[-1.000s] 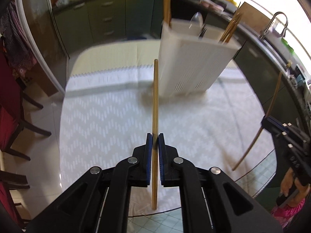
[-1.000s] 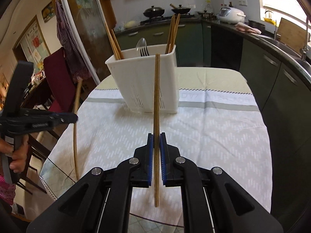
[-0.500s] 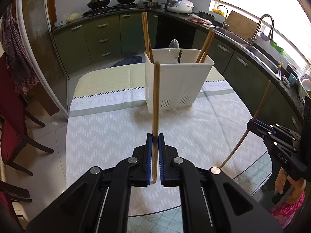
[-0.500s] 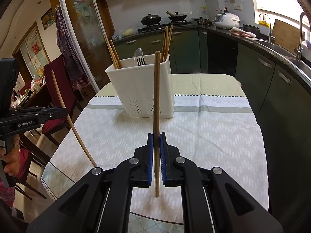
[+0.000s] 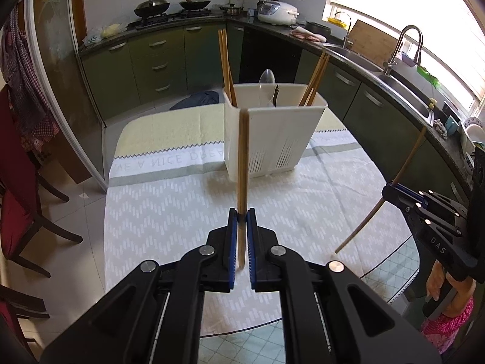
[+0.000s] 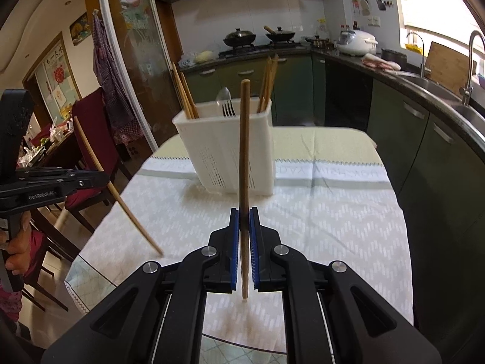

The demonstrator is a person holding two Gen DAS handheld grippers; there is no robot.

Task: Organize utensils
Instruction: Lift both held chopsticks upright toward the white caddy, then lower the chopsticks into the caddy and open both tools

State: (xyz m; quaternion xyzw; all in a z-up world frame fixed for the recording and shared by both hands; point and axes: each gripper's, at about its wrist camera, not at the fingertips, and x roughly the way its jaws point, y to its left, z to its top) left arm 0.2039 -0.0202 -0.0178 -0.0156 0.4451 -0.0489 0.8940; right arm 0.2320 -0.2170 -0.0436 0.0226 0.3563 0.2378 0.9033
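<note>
A white utensil holder (image 5: pixel 274 135) (image 6: pixel 225 148) stands on the clothed table, with chopsticks at both ends and a spoon and fork in the middle. My left gripper (image 5: pixel 242 212) is shut on an upright wooden chopstick (image 5: pixel 242 163), in front of the holder. My right gripper (image 6: pixel 243 212) is shut on another upright chopstick (image 6: pixel 244 151), also short of the holder. Each wrist view shows the other gripper off to the side: the right one (image 5: pixel 391 189) with its slanted chopstick (image 5: pixel 400 179), the left one (image 6: pixel 103 179) with its slanted chopstick (image 6: pixel 115 191).
The table (image 5: pixel 169 212) carries a pale patterned cloth. Dark red chairs (image 5: pixel 18 212) stand at its left. Green kitchen cabinets (image 5: pixel 151 60), a stove with pans (image 5: pixel 151 6), a rice cooker (image 5: pixel 277 12) and a sink (image 5: pixel 403 88) run behind and to the right.
Both grippers rose and tipped back with their chopsticks; the holder now sits lower and farther in both views. The left gripper's chopstick, seen from the right, went from near upright to slanted.
</note>
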